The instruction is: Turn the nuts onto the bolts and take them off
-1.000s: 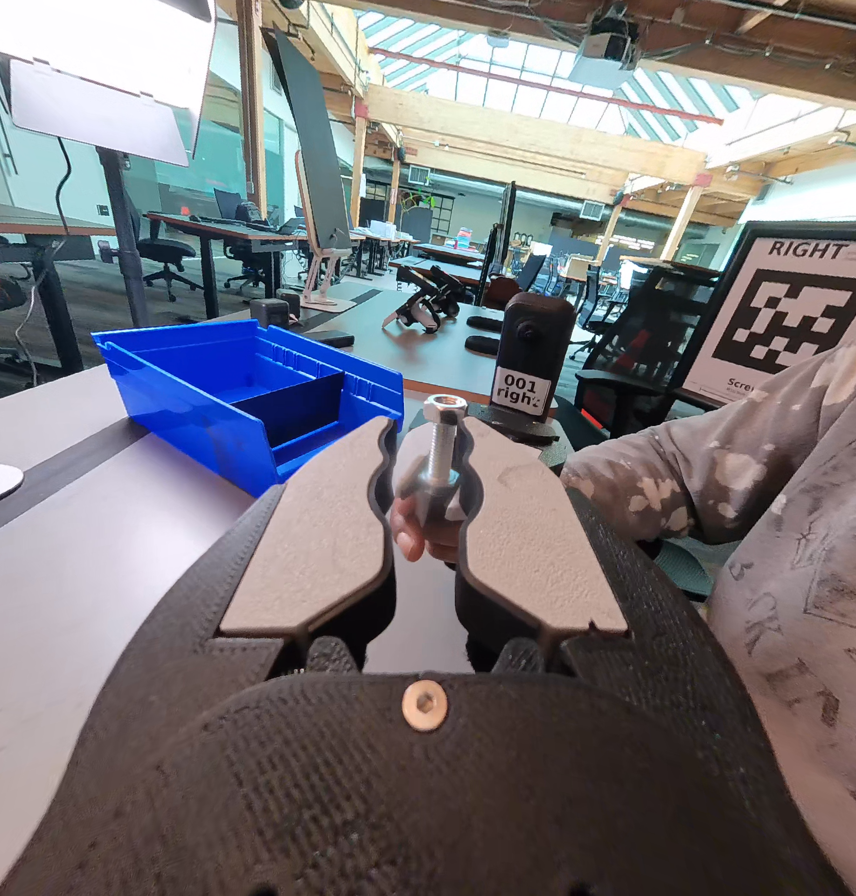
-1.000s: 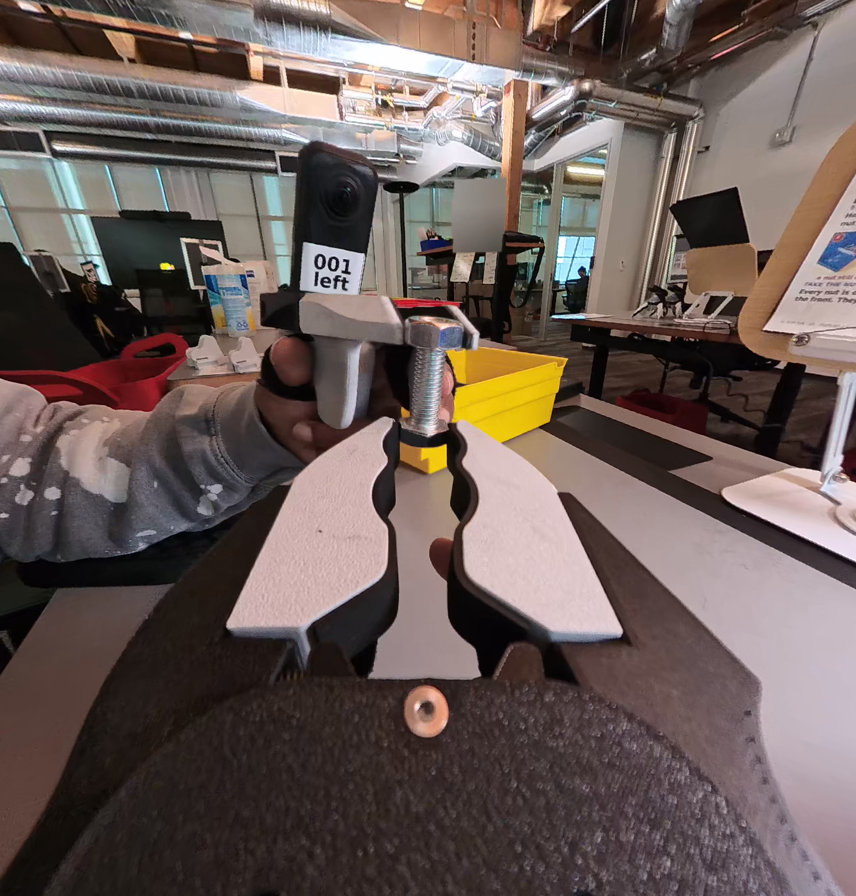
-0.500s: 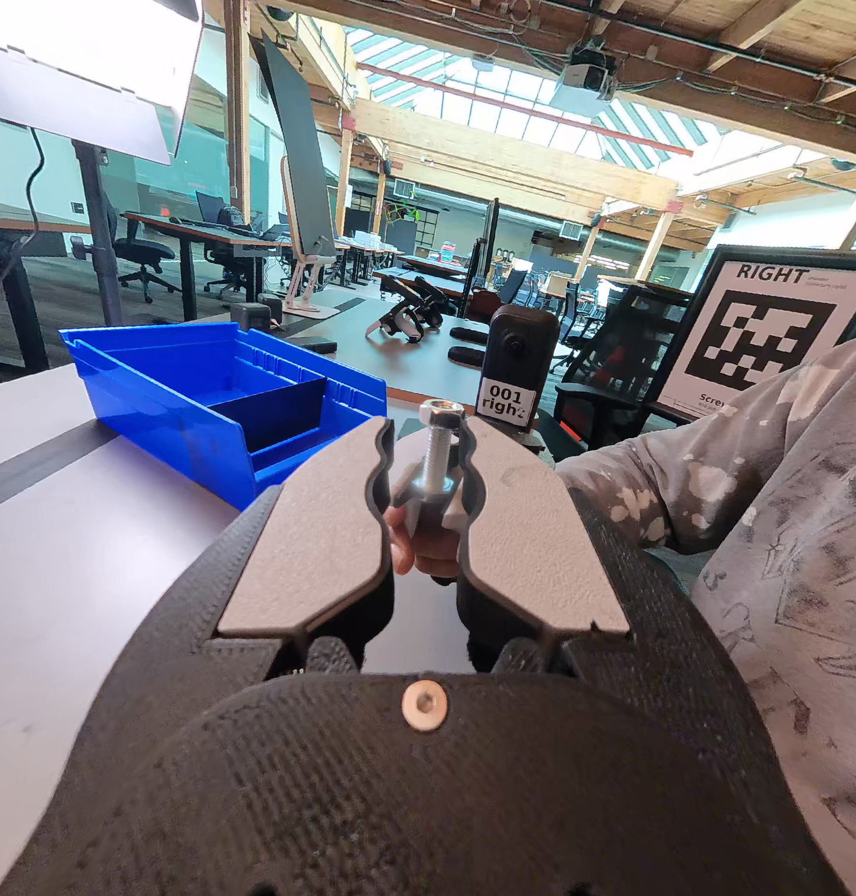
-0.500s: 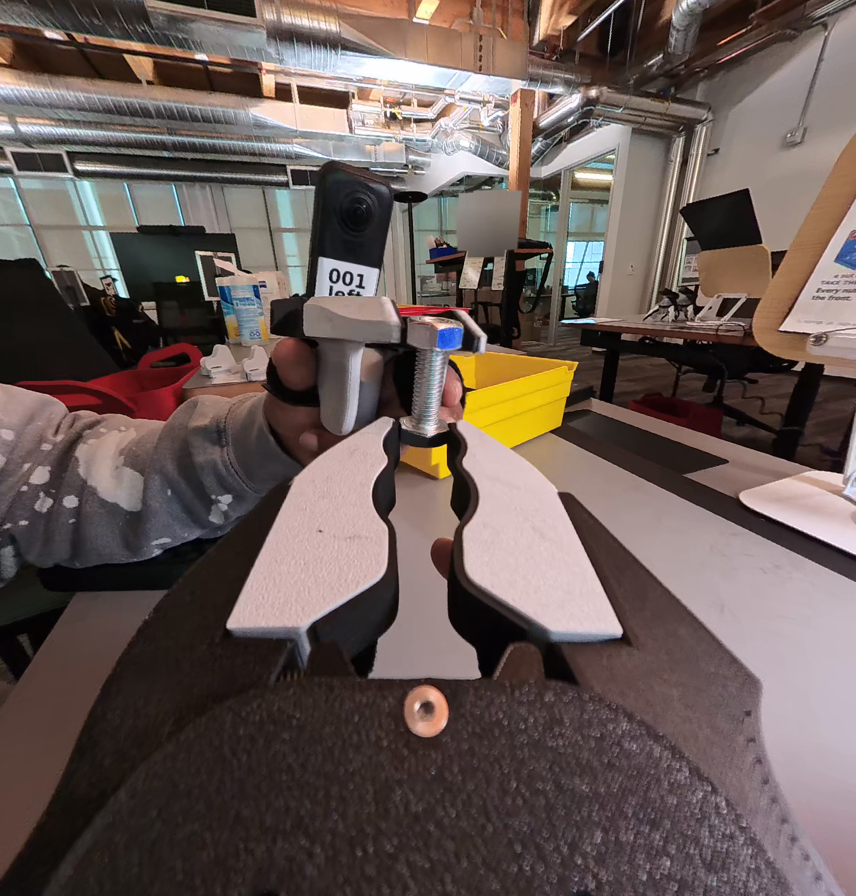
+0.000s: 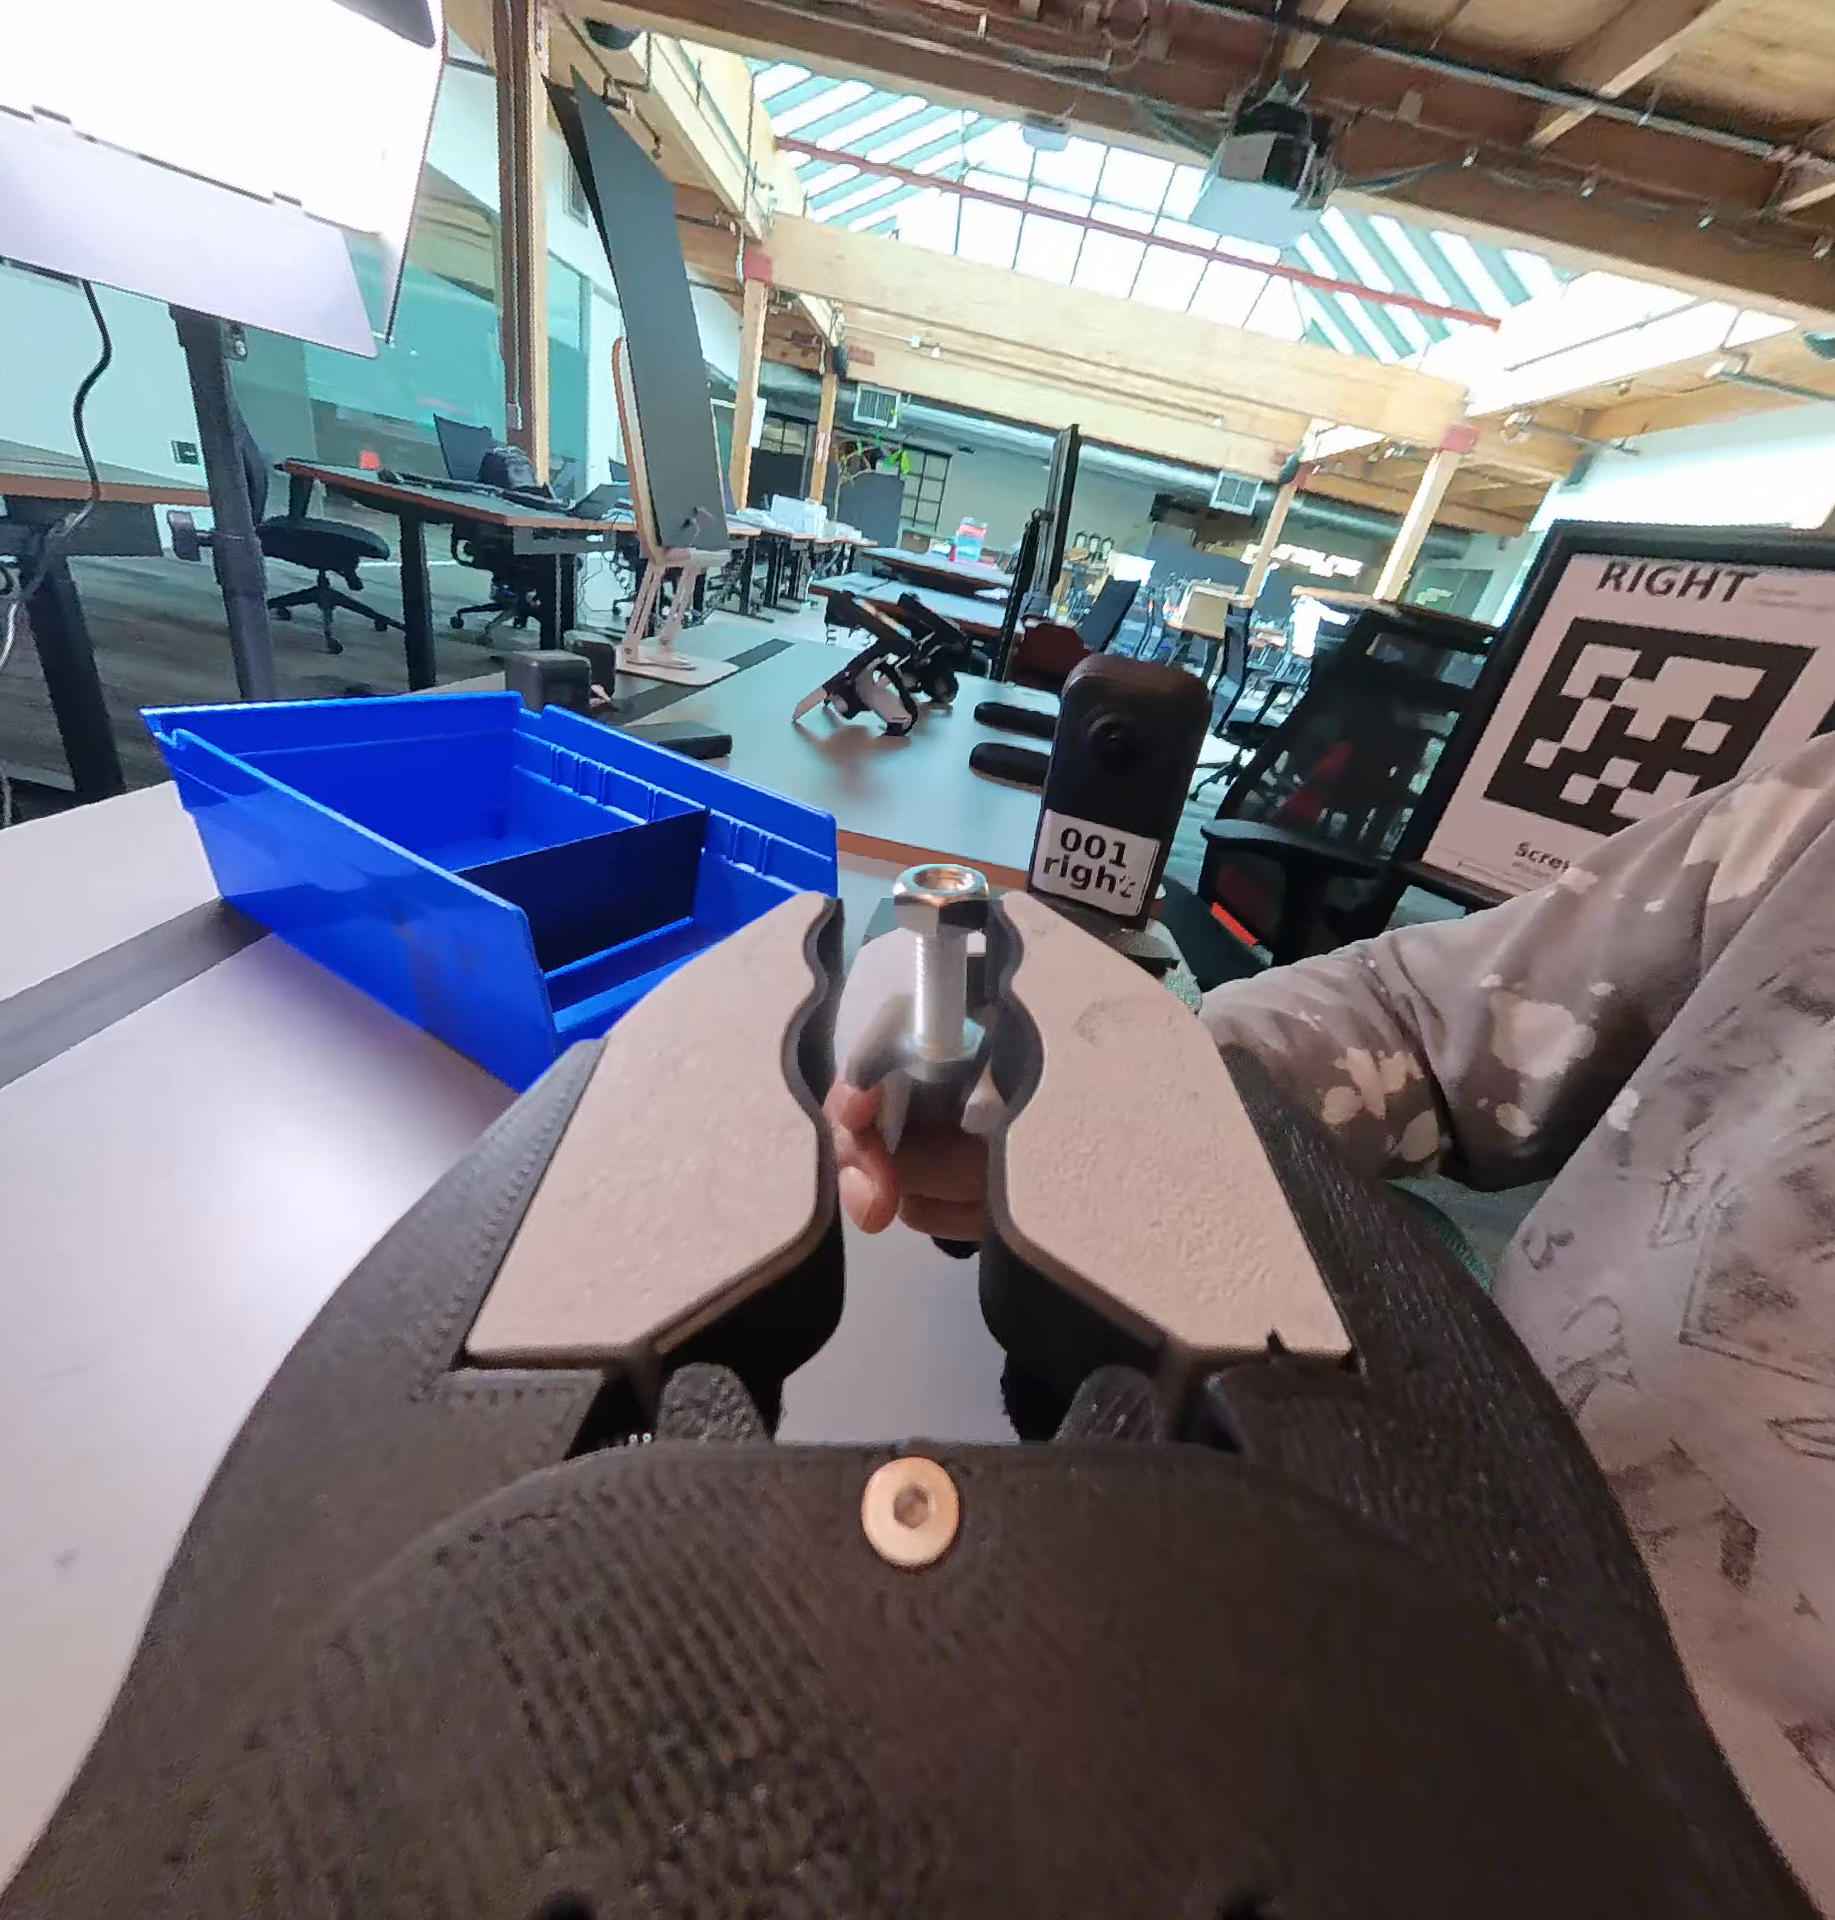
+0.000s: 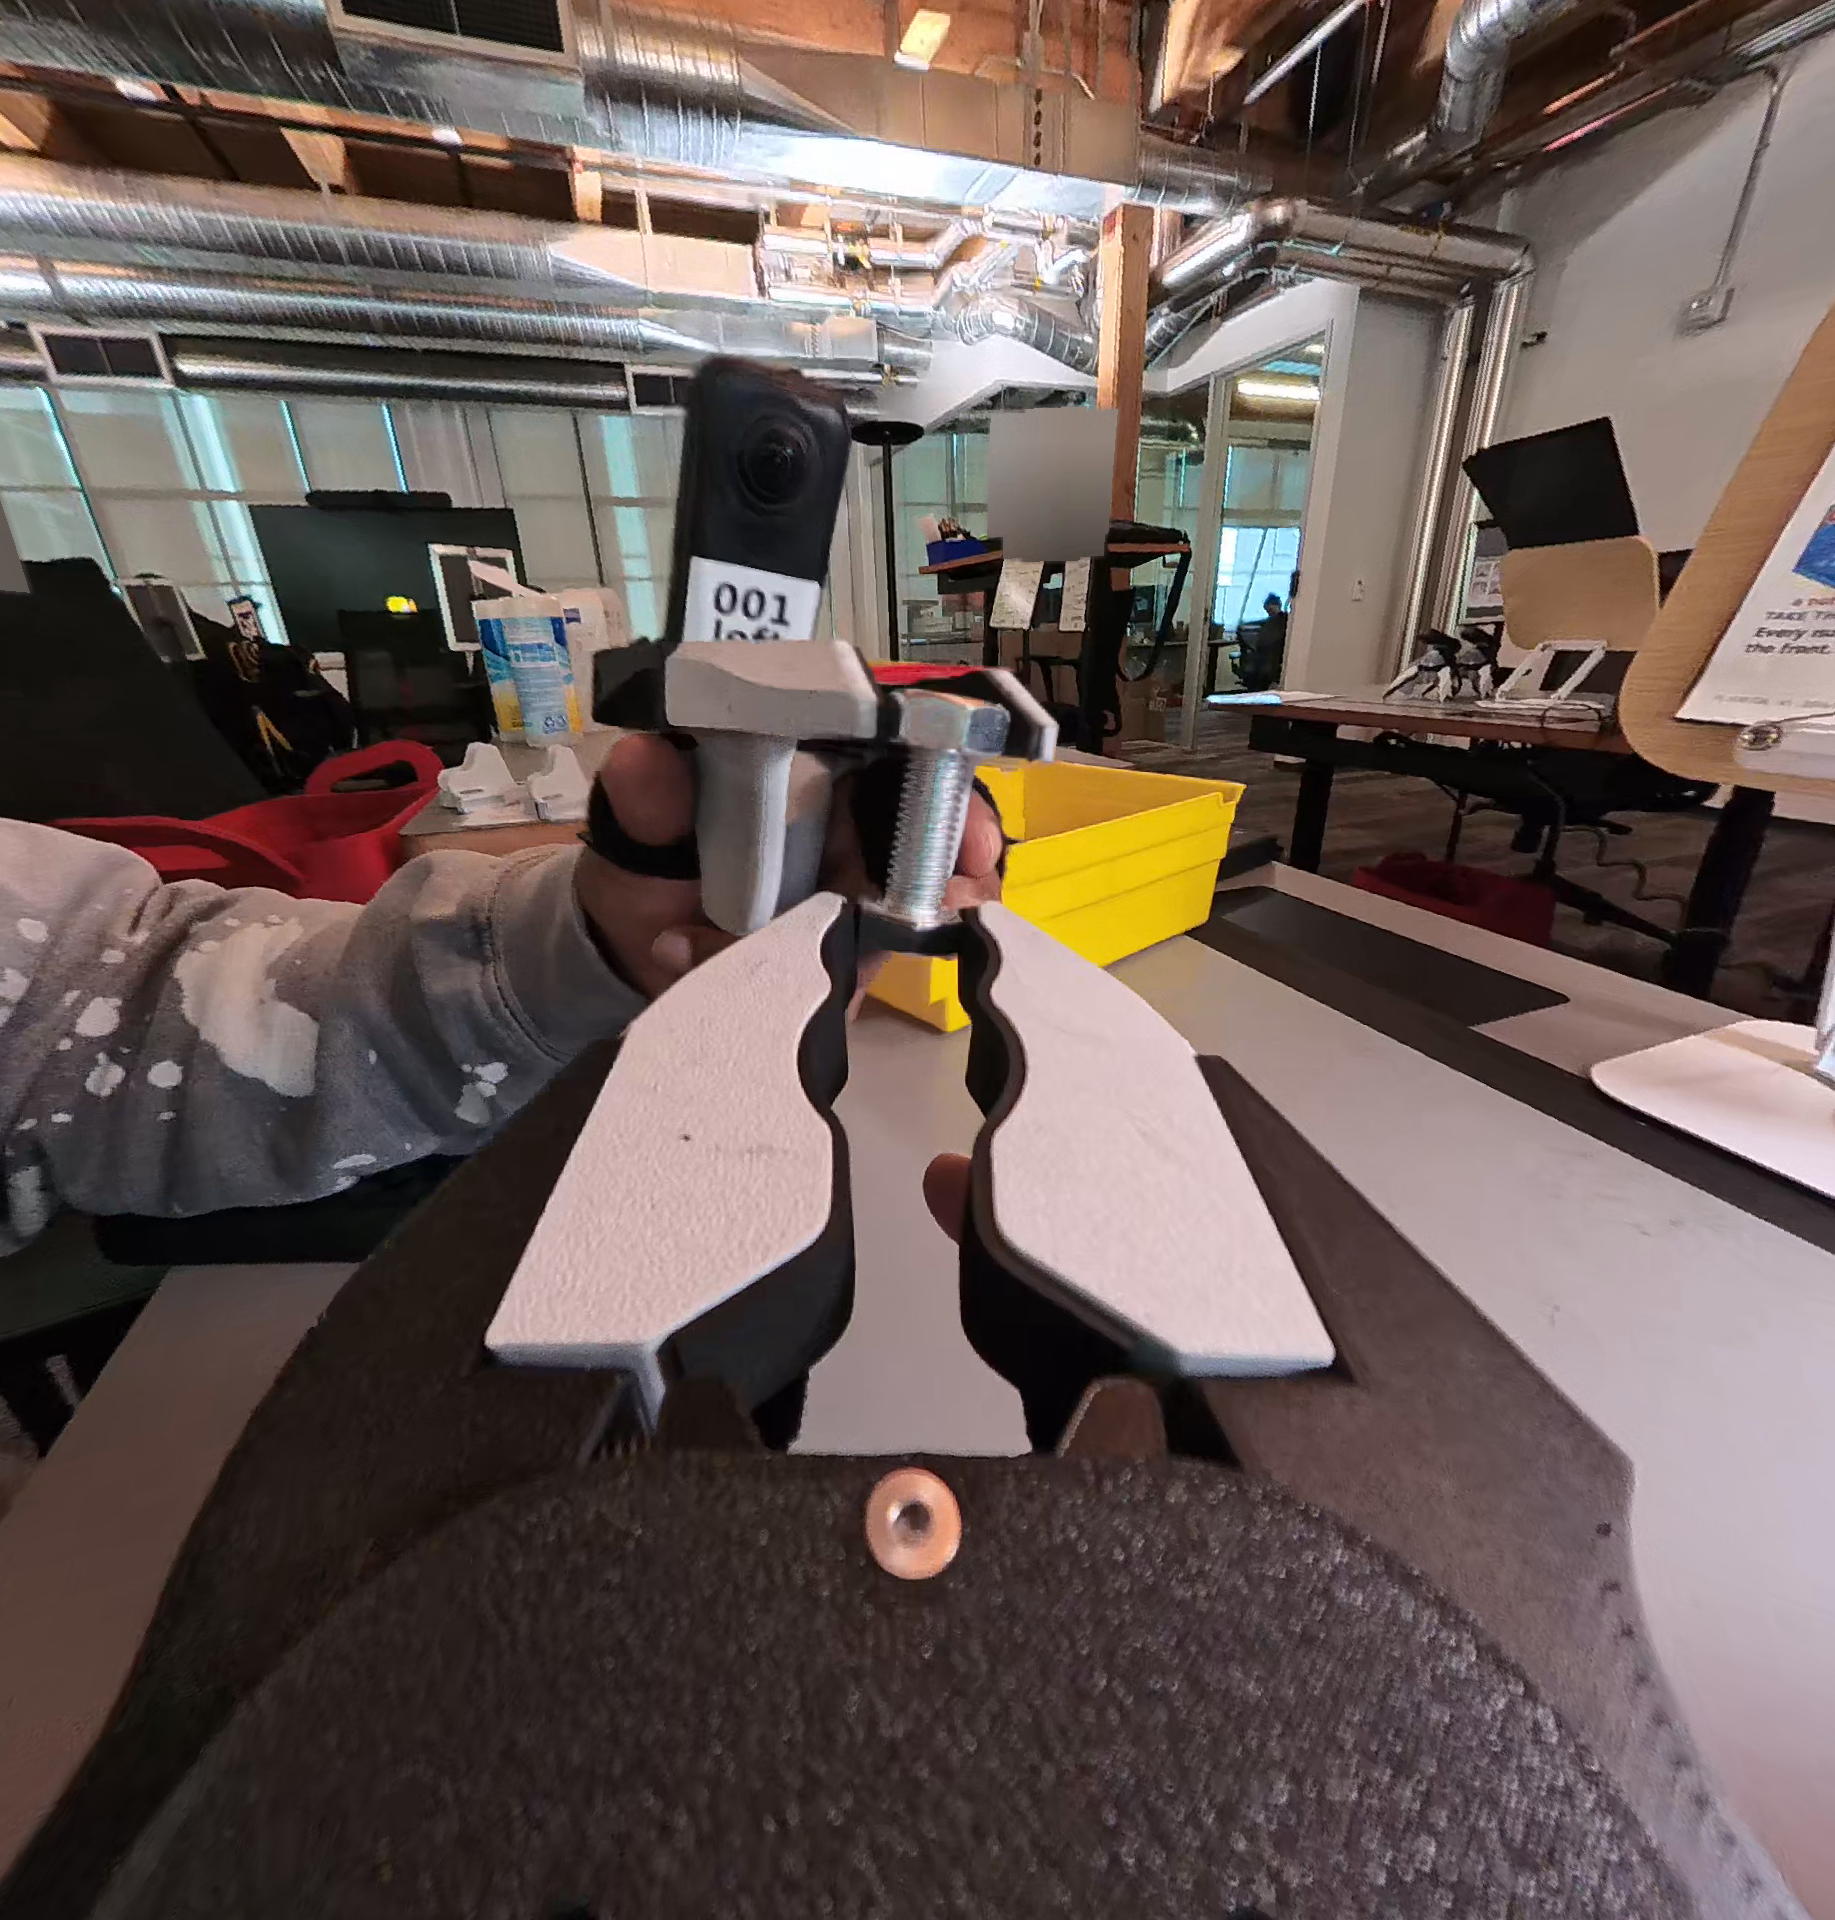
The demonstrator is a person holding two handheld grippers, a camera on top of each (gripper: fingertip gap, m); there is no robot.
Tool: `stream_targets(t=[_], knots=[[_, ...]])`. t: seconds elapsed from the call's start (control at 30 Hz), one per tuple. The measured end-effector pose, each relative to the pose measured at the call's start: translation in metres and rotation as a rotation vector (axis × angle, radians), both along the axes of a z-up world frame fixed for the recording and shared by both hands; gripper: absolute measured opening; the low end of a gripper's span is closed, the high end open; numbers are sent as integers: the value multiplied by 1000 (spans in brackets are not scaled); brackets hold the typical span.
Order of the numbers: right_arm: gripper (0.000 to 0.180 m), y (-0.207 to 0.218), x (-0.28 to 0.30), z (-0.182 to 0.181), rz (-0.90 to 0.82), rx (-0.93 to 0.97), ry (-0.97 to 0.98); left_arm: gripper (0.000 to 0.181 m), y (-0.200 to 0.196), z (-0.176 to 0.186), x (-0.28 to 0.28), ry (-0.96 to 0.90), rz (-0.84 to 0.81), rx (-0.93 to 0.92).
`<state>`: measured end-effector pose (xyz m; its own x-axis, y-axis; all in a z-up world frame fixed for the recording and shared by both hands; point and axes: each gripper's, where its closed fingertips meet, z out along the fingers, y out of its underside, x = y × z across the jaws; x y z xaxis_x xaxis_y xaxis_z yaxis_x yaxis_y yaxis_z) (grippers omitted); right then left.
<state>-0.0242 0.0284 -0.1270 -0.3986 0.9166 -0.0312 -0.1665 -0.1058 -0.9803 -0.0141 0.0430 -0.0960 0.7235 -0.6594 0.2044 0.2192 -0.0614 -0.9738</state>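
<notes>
Left wrist view puts the bolt (image 5: 934, 997) dead centre of frame, and the left gripper (image 5: 918, 935) is clamped on its hex head (image 5: 940, 896) while the threaded shank runs down to the nut (image 5: 918, 1065), pinched in the right gripper (image 5: 923, 1091) just below. Right wrist view shows that right gripper (image 6: 908, 930) closed narrow on the nut (image 6: 908, 920) at mid-frame. Small, rigid steel, I'd say: light, slick on the threads, so grip the flats, never the shank.

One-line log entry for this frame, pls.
left gripper: shut on head of bolt | right gripper: shut on nut low on shaft | bolt upright, off the table
</notes>
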Motion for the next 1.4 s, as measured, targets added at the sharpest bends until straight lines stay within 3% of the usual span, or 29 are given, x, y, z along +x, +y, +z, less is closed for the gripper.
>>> stream_targets(t=[0.23,0.47,0.57,0.73,0.83,0.93,1.13,1.27,1.4], knots=[[18,5,7,11,23,-30,53,16,1,-1,-11,-26,19,-30],[18,3,8,11,17,-6,71,26,4,-1,-19,-115,17,-63],[18,2,9,12,16,9,78,27,-1,-3,-11,-191,-100,-129],[18,0,4,3,-1,56,39,17,2,-6,-10,-144,-58,-117],[18,3,-2,-7,-31,63,-15,2,-2,-1,-4,-82,-53,-59],[18,5,-2,-8,-37,66,-5,6,2,-8,-6,12,23,-58],[18,5,3,2,-40,61,48,18,4,-5,-24,-87,44,-65],[18,6,6,9,-53,63,92,31,2,-12,-18,-209,-96,-136],[18,3,8,10,-55,98,109,32,2,-17,-1,-255,-184,-165]])
